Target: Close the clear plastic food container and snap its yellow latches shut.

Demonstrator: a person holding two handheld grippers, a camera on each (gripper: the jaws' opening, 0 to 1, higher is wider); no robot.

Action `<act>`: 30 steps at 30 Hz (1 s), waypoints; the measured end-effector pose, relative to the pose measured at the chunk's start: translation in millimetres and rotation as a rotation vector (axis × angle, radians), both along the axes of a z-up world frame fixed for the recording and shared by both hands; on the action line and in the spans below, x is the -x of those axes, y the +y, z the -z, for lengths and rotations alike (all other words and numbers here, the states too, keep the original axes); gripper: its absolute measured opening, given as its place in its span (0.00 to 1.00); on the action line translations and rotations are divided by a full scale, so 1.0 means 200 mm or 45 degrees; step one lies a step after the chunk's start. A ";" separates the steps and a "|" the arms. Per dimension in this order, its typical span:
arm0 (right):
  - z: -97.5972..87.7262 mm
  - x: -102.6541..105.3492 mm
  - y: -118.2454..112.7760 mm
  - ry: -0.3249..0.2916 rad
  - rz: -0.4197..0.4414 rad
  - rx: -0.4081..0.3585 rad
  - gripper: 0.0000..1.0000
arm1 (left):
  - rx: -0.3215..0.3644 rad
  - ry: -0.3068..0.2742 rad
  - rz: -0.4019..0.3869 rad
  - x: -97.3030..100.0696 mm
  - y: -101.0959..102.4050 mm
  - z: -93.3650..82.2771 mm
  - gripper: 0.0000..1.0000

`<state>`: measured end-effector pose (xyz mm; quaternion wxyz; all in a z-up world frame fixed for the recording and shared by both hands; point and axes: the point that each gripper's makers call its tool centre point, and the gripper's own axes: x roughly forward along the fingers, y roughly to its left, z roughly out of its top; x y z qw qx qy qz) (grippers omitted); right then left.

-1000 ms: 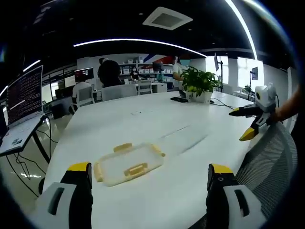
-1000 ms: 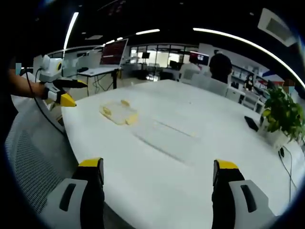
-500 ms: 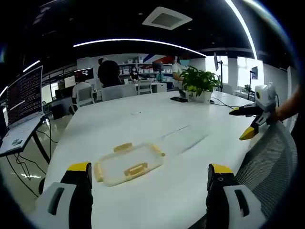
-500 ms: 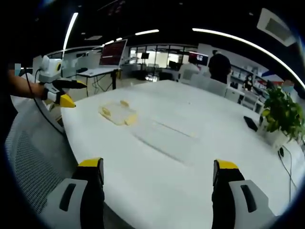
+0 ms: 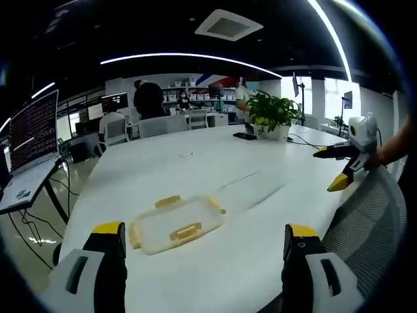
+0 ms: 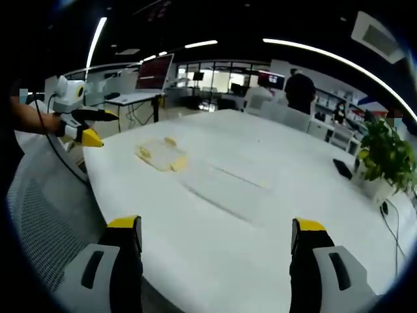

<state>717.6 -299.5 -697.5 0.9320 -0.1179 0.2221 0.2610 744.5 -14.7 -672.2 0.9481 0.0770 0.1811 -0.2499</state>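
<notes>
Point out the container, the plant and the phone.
container (image 5: 177,225), left gripper view, middle of its clear lid
plant (image 5: 272,111), left gripper view, its leaves
phone (image 6: 343,168), right gripper view, its dark face

Left gripper (image 5: 202,238) and right gripper (image 6: 215,231) both hang jaws wide apart over the table's near edge, holding nothing.

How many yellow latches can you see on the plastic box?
4: in the left gripper view, the container shows a far-side latch, a near-side latch, a left-end latch and a right-end latch.
</notes>
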 end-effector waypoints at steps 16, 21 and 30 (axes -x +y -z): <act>0.00 0.00 0.00 0.001 0.001 0.014 0.93 | 0.012 -0.001 -0.013 0.00 0.01 0.00 0.99; 0.01 0.00 -0.01 0.005 0.006 0.022 0.93 | 0.045 0.000 -0.039 -0.01 0.02 -0.01 0.99; 0.00 0.01 -0.02 0.007 0.014 0.034 0.94 | 0.022 0.013 -0.021 0.01 0.01 -0.01 0.99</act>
